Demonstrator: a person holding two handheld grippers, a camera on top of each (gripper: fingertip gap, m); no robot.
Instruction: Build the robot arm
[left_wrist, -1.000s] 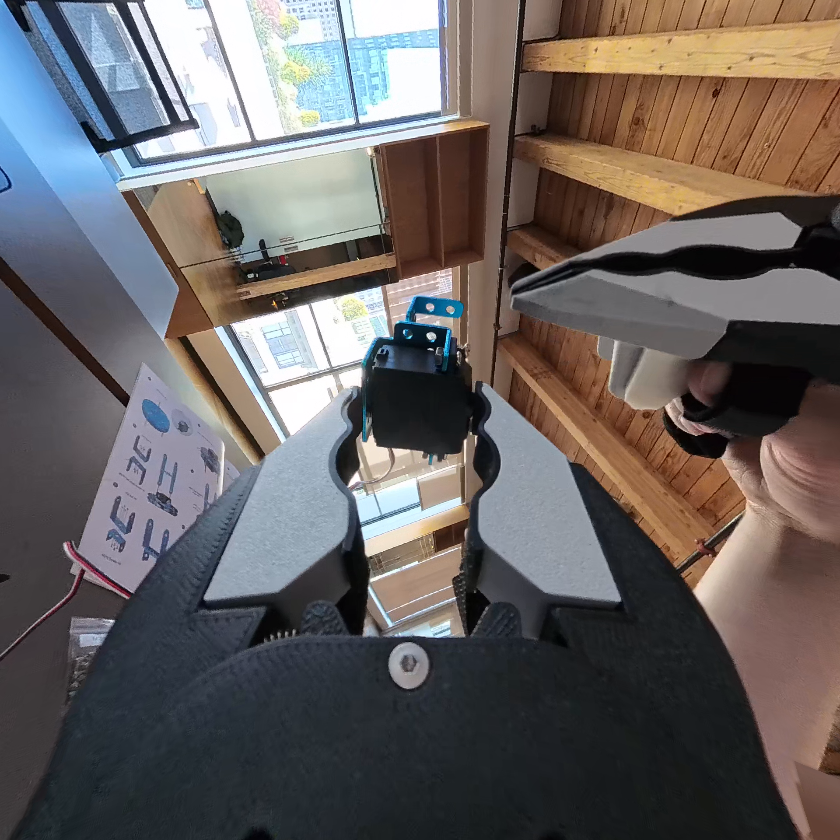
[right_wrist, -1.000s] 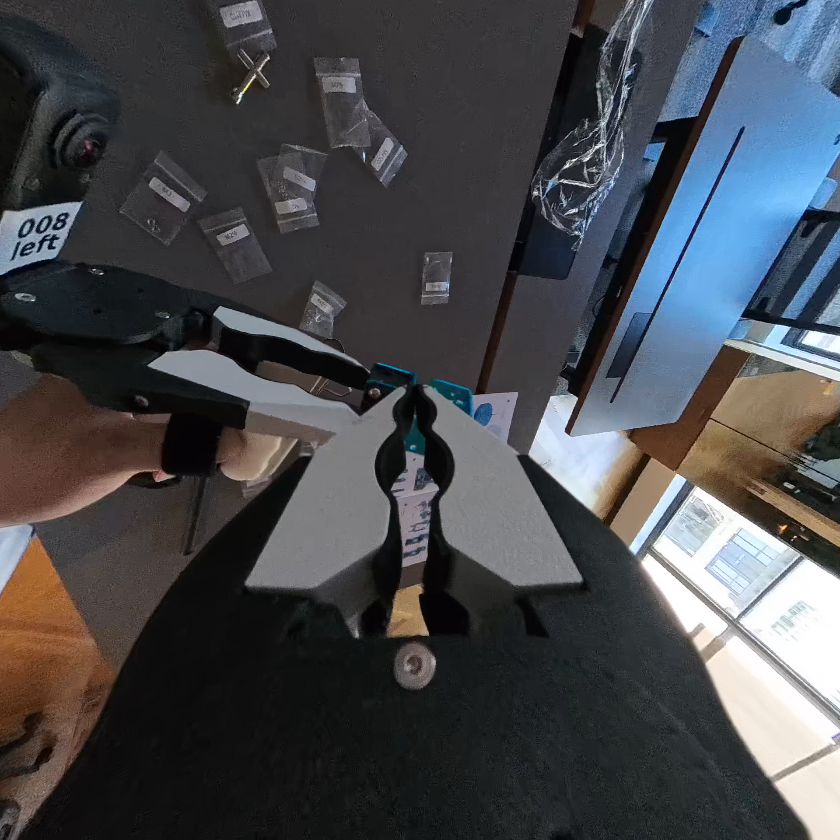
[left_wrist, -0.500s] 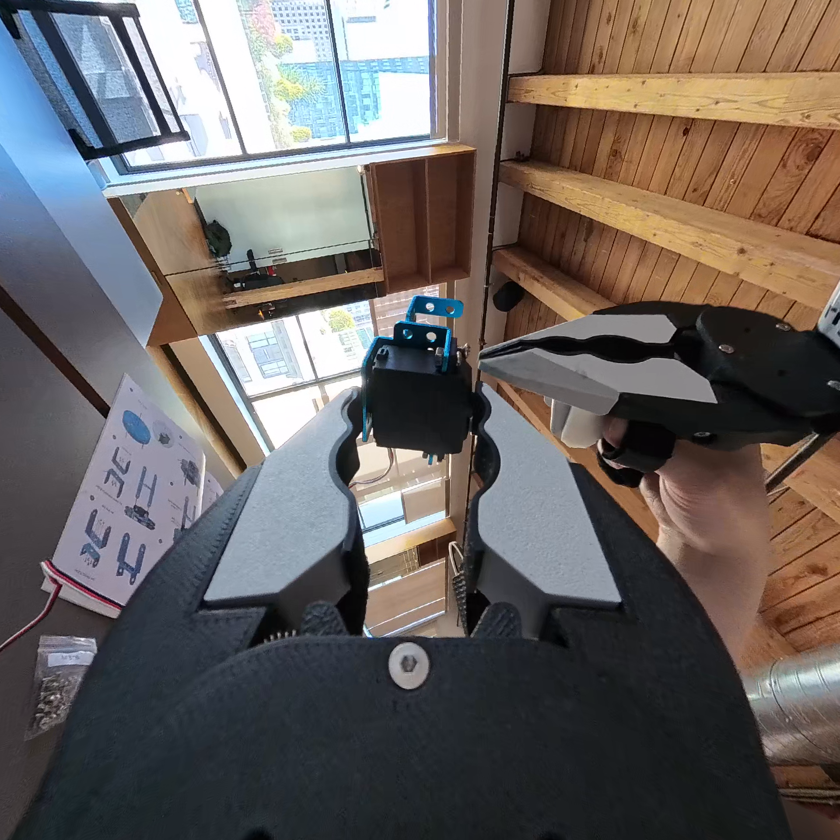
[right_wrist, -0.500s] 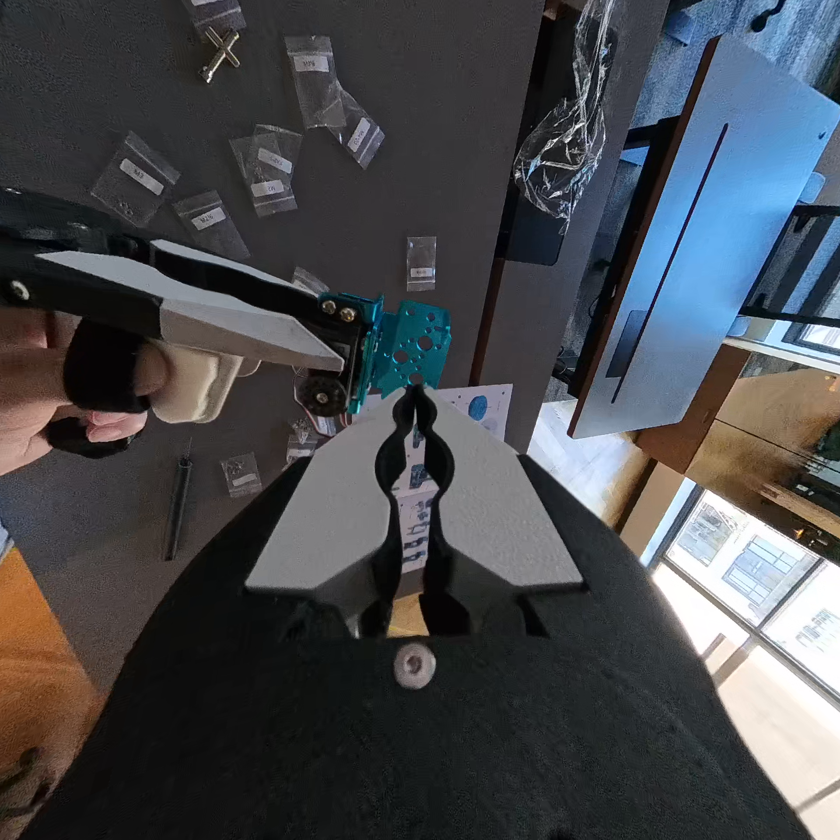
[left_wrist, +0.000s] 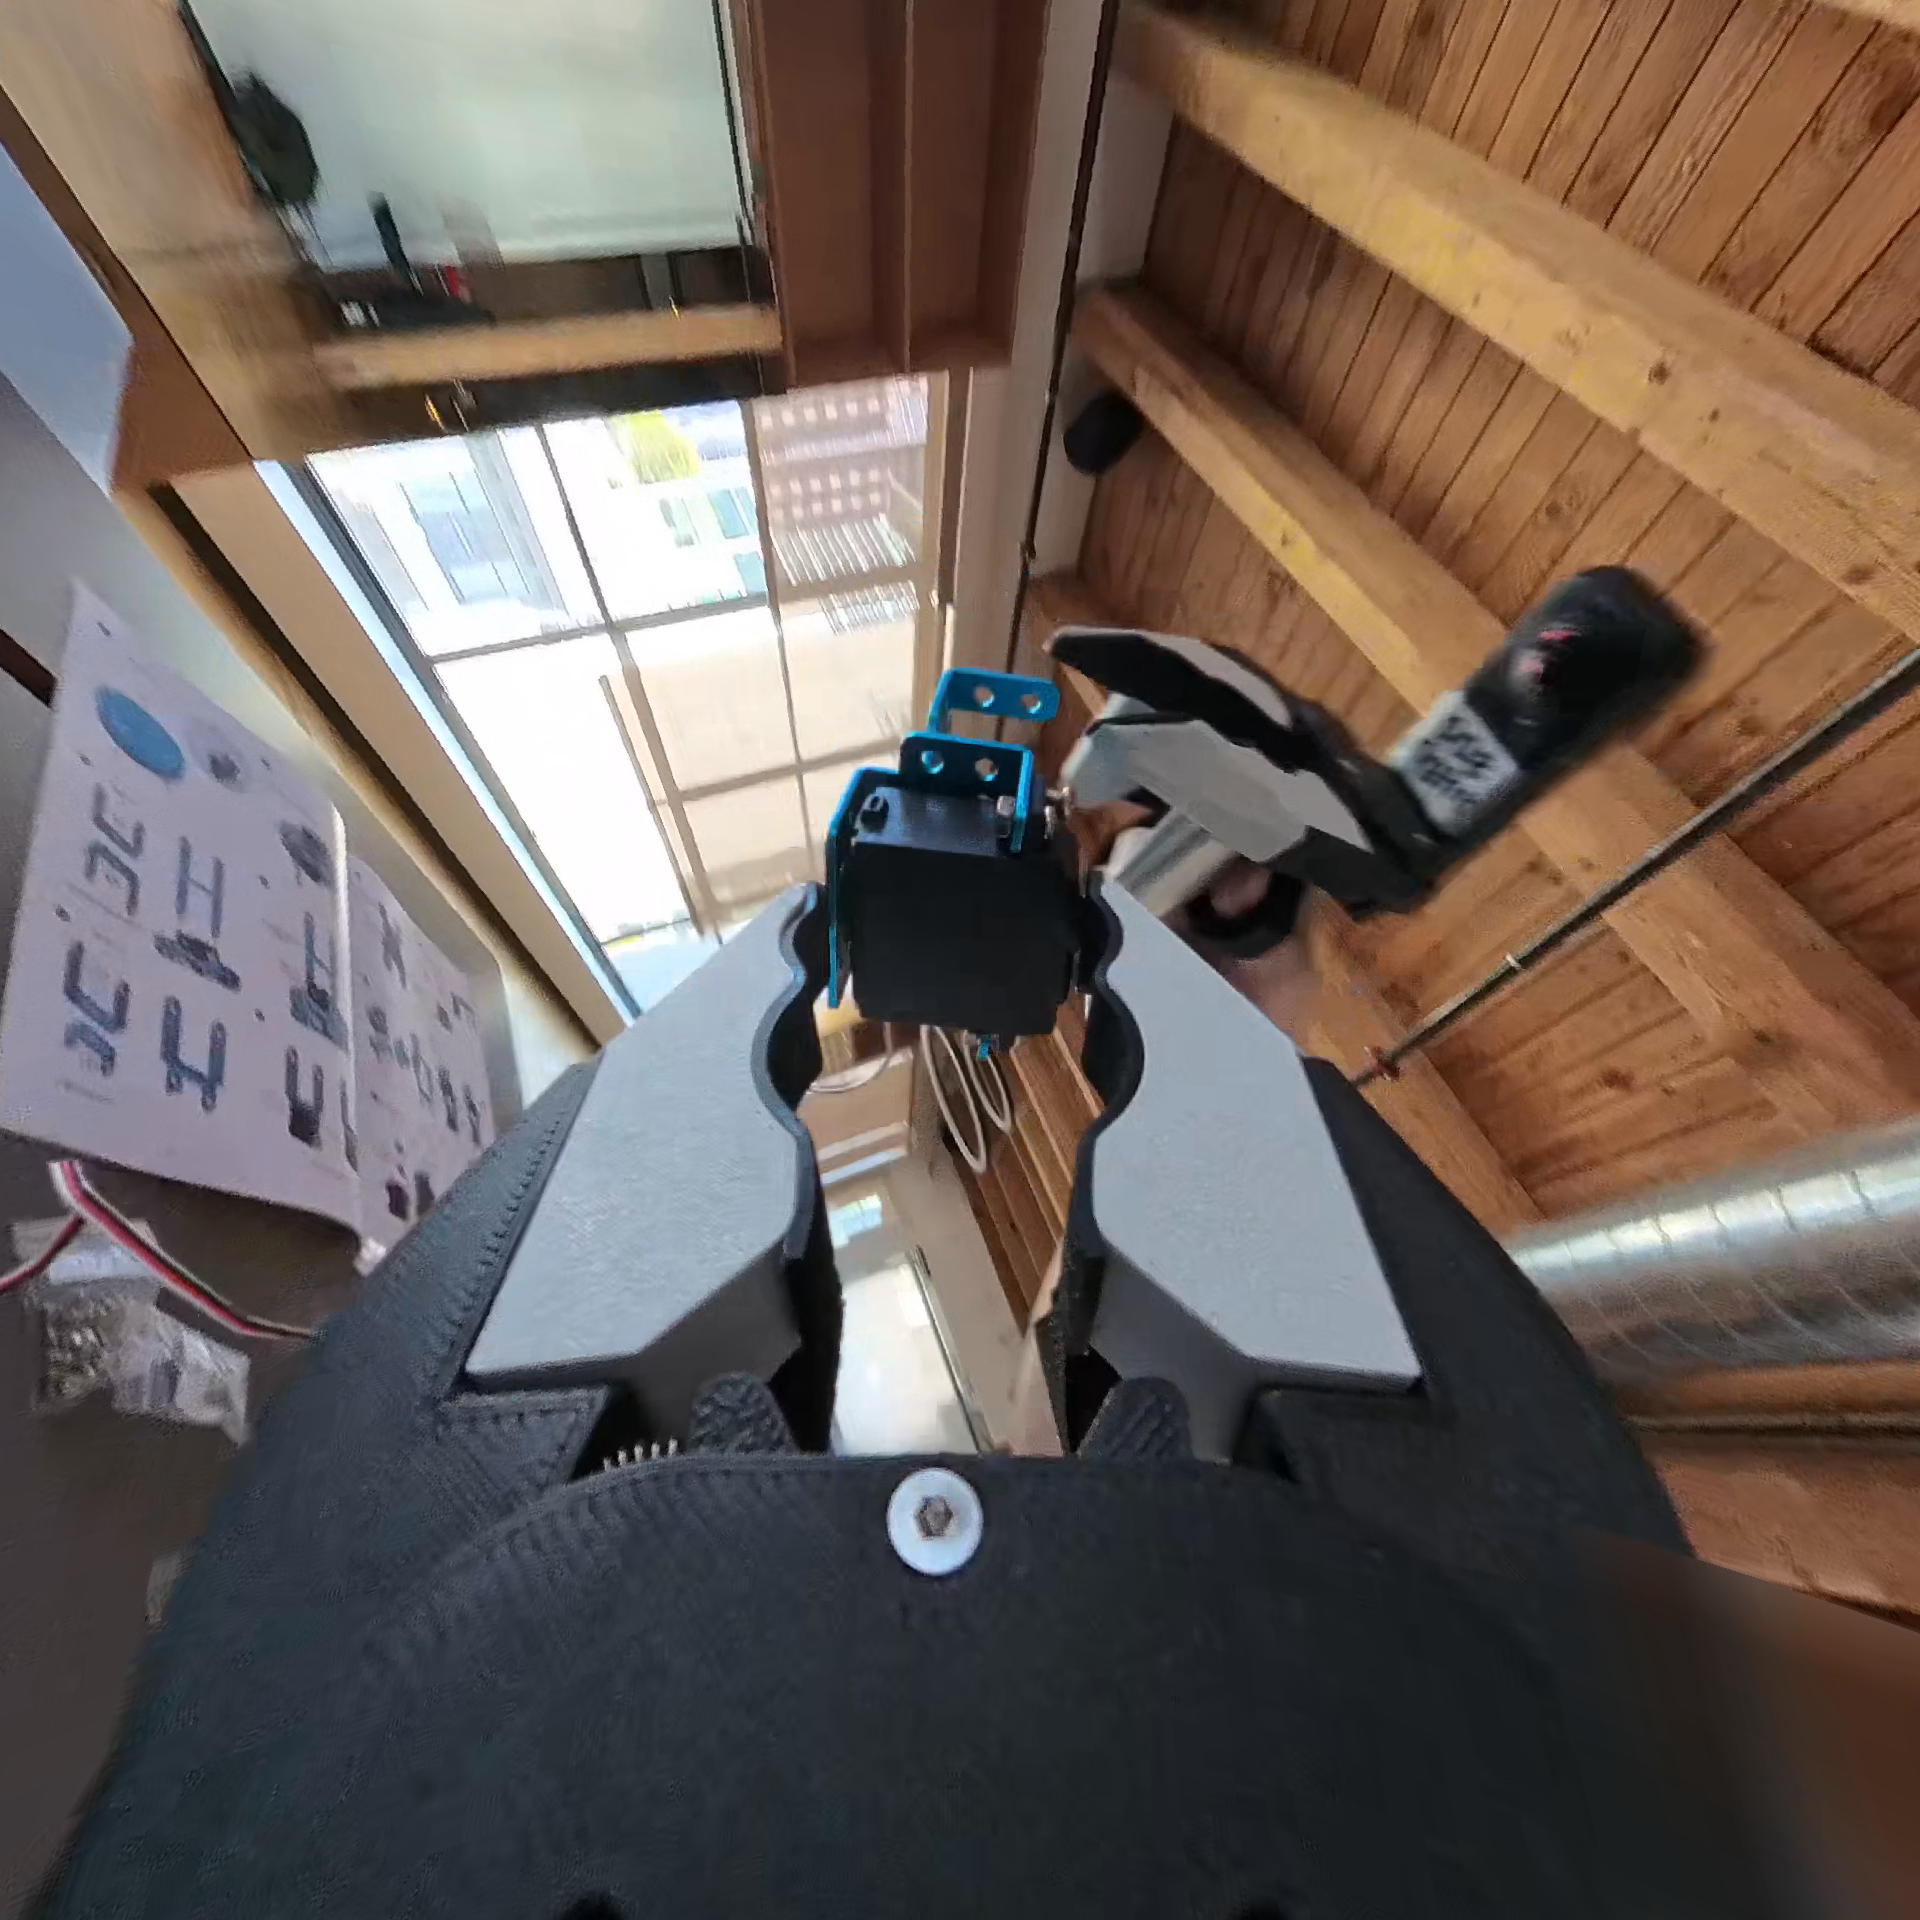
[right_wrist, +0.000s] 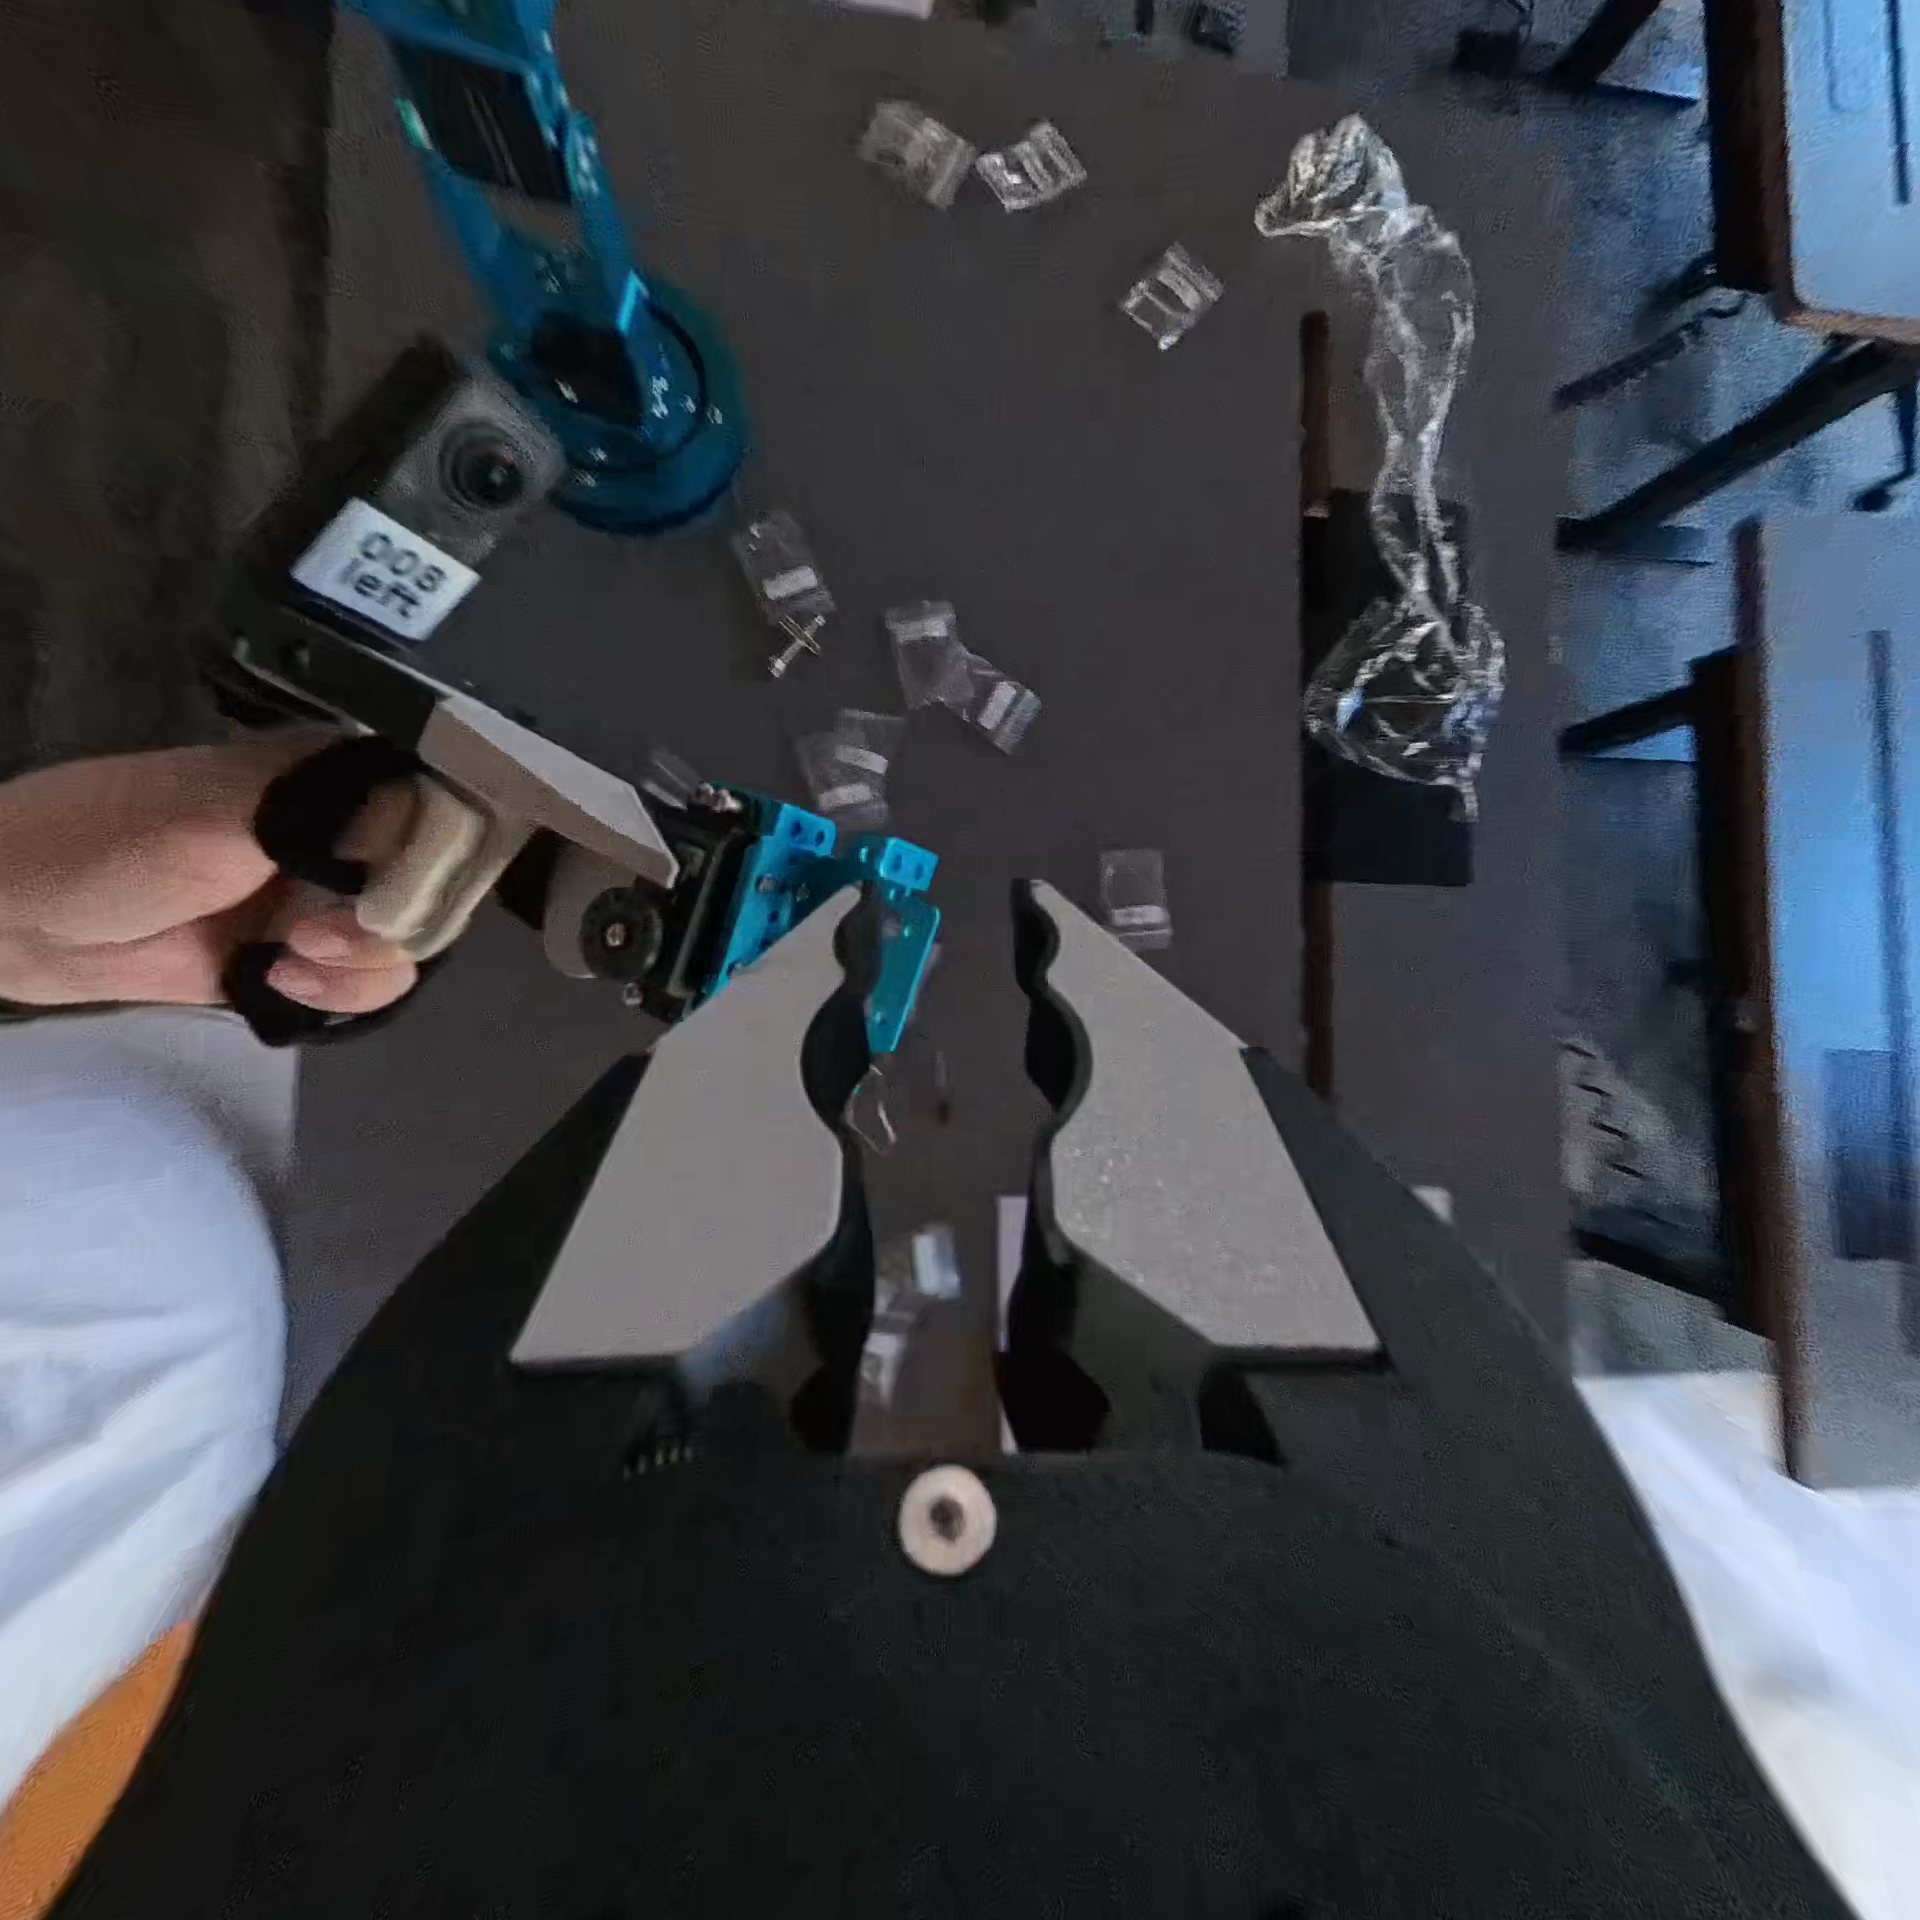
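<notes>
The black servo in its blue anodised bracket sits clamped between the left tongs, held aloft. The right tongs stand apart and empty, with the bracket's perforated flap at their 10 o'clock, just inside the left finger. Below lies the dark bench, strewn with small clear bags.

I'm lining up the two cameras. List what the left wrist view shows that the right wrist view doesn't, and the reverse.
Only left wrist view: wooden ceiling beams, windows, a printed parts sheet.
Only right wrist view: small plastic bags on the dark table, crumpled plastic wrap, a blue arm assembly.
Both: the left gripper clamping the black servo with blue bracket, the right gripper open beside it.
</notes>
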